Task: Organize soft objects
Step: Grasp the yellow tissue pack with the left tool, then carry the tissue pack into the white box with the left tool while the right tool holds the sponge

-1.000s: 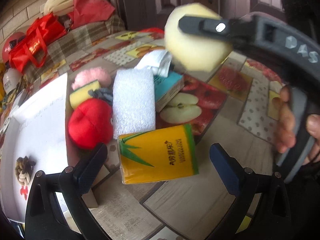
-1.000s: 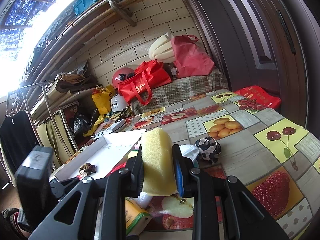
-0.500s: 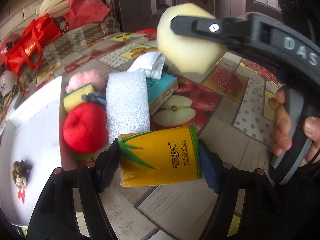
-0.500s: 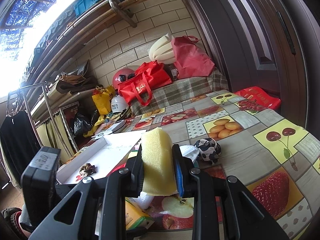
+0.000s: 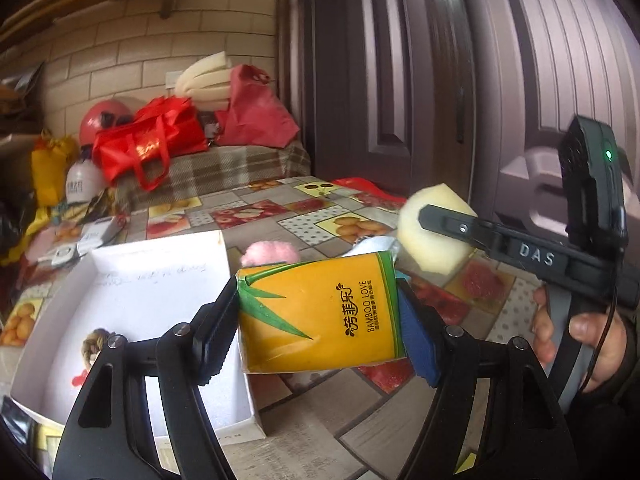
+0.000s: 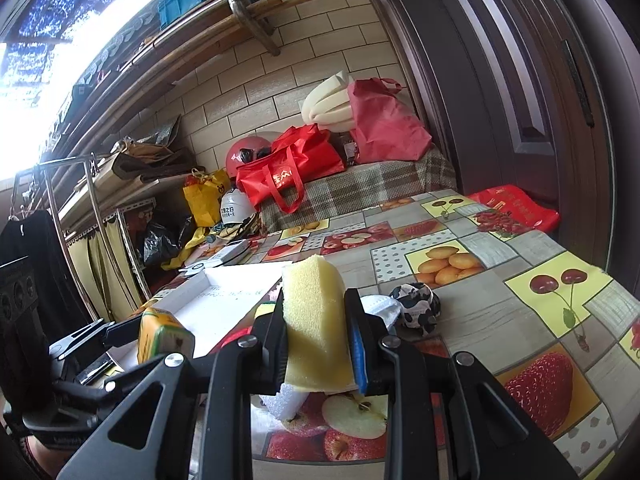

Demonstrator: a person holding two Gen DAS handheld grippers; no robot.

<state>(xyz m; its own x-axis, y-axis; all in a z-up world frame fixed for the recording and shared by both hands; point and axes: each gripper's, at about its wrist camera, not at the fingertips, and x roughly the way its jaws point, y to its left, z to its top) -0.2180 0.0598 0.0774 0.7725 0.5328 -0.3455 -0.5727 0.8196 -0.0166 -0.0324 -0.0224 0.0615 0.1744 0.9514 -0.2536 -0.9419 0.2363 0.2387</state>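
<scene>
Above the near edge of the bench (image 5: 304, 216), a yellow tissue pack (image 5: 320, 312) is held clear of the surface between the pads of the left gripper (image 5: 316, 320), which is clamped across the pack's two short ends at a medium spread. The right gripper (image 6: 320, 332) is closed narrowly on a yellow sponge (image 6: 316, 320), held aloft to the right of the pack. A white box (image 5: 132, 320), open-topped, lies just left of the pack; a small brown knotted item (image 5: 94, 342) is seen inside it.

The step in hand is judged to be the carrying of the pack to the box. The pack is soft and its ends are seen to be pressed in slightly; the grip should be kept steady but not tightened, so that the wrapper is not crushed. The pack should be brought level over a bare part of the box floor, clear of the near wall, and lowered before release. The sponge should be kept well away from the pack's path.

Much is masked. In the left view the pack covers most of the remaining items; only a pink fluffy object (image 5: 270, 252) and a scrap of white cloth are visible behind it. In the right view a black-and-white spotted ball (image 6: 416, 306) is seen, while a red item and a white foam piece are largely hidden by the gripper. The box's far-left corner is cut off.
</scene>
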